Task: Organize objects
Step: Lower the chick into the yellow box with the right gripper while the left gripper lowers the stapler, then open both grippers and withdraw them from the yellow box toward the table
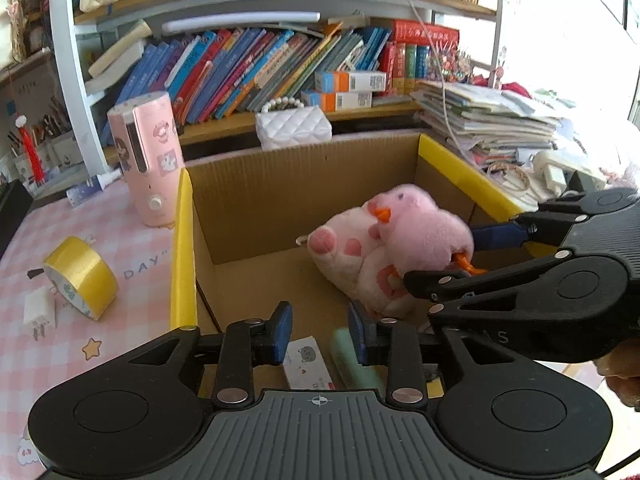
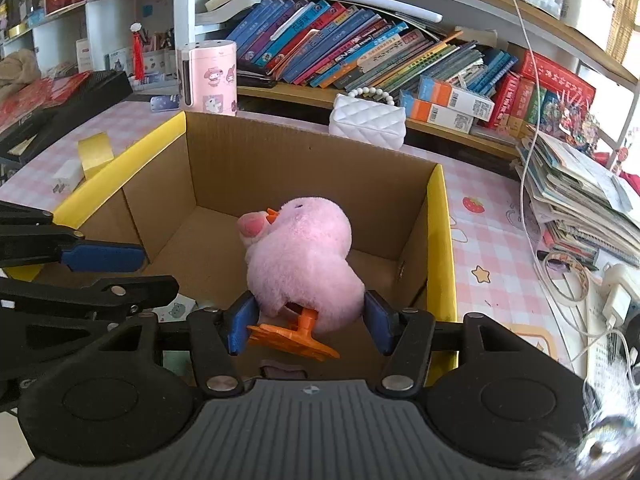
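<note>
The pink plush duck with orange plastic beak and feet (image 2: 300, 256) sits inside the open brown cardboard box with yellow-taped rim (image 2: 440, 216), leaning against a second soft toy, a white-and-pink plush paw (image 1: 344, 256) lying on the box floor. The right gripper (image 2: 308, 320) has its blue pads against both flanks of the duck's lower body, clamped on it just above the orange feet. The duck looks light and very soft; its fur gives under the pads, so a hold low across the body seems sound, whereas the stiff, thin feet would probably slip or twist. The left gripper (image 1: 320, 334) hangs over the near edge of the box with its jaws a little apart and nothing between them; below it lie one small white printed card box (image 1: 308, 362) and one pale green tube-like thing (image 1: 352, 360), only partly seen.

Outward on the pink checked bench (image 1: 100, 240): one roll of yellow tape (image 1: 82, 276), one white plug adapter (image 1: 38, 314), one pink cylindrical appliance with cartoon stickers (image 1: 146, 160) and one white quilted purse with a bead handle (image 1: 294, 126). So two plush toys and one cardboard box.
</note>
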A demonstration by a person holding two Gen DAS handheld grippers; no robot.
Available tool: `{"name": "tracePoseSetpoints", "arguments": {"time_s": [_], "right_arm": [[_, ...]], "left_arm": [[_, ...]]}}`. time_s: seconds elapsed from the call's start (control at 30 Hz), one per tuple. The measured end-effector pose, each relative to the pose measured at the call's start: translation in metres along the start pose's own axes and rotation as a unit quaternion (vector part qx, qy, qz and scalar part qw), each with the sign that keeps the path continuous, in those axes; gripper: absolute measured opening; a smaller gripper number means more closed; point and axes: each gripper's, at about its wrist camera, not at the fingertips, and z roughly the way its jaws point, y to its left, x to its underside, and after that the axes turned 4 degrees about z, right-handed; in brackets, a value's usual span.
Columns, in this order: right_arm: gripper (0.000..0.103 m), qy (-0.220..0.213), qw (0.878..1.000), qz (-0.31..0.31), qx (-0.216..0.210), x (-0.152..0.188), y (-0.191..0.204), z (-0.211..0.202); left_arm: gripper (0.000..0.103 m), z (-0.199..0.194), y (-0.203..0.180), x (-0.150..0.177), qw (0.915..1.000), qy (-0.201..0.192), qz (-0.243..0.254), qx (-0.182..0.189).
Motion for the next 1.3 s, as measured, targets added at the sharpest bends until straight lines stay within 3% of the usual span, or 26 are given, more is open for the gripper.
{"name": "tracePoseSetpoints", "arguments": {"time_s": [0.07,0.13,0.57,0.8,1.03,1.3], "right_arm": [[0.055,-0.006,1.000,0.012,0.002,0.001,0.000,-0.004],[0.057,-0.018,1.000,0.022,0.011,0.001,0.000,-0.011],[0.058,-0.080,0.987,0.108,0.083,0.019,0.011,-0.079],[0.059,-0.060,0.984,0.123,0.118,0.053,0.036,-0.109],[0.061,-0.002,0.975,0.194,0.111,0.092,0.067,-0.117],[0.061,0.027,0.975,0.196,0.101,0.118,0.107,-0.121]], "left_arm": [[0.049,-0.007,0.001,0.001,0.9999,-0.012,-0.002,-0.009],[0.055,-0.015,0.004,0.002,0.9996,-0.027,-0.007,-0.008],[0.065,-0.069,0.016,0.024,0.9965,-0.079,-0.017,0.018],[0.067,-0.089,0.024,0.056,0.9977,-0.061,-0.011,0.028],[0.072,-0.104,0.038,0.094,0.9995,-0.011,-0.016,0.027],[0.073,-0.124,0.056,0.132,0.9989,0.030,-0.032,0.017]]}}
